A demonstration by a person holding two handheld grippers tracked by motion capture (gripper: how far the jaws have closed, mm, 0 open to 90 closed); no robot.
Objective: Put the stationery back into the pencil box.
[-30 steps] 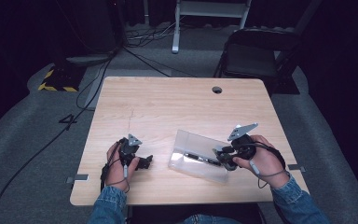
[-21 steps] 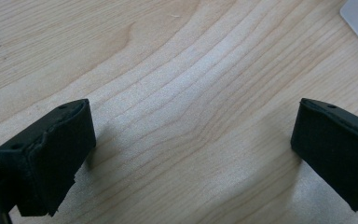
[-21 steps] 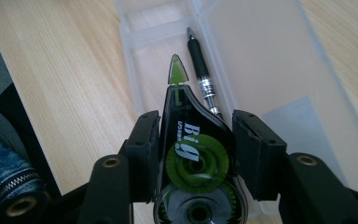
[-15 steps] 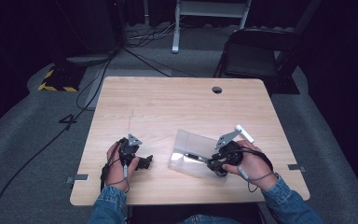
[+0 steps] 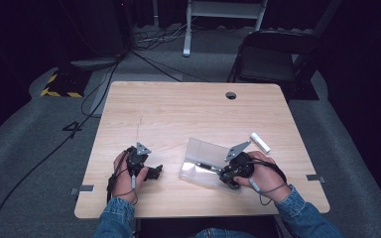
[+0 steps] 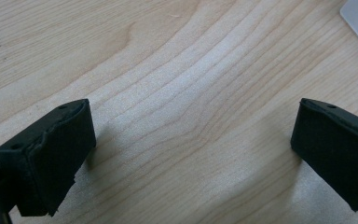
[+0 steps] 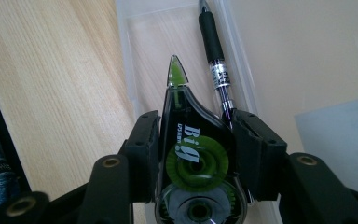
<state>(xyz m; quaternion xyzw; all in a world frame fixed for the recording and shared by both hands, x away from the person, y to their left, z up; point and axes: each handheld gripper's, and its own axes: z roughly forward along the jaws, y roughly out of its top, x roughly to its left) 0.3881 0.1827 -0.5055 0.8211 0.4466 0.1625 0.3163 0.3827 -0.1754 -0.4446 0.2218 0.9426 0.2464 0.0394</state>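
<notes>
Lowered since the earlier frames, the right gripper [image 5: 226, 173] now sits at the clear plastic case [image 5: 203, 161] near the worktop's [image 5: 188, 114] front edge, clenched on a green-and-black correction tape dispenser [image 7: 193, 154] whose tip points into the case. A black pen [image 7: 214, 51] lies in the case beside the dispenser. Unmoved, the left gripper [image 5: 154, 171] rests toward the front left corner, jaws spread wide over bare wood. A white cylinder [image 5: 260, 142] lies near the right edge.
</notes>
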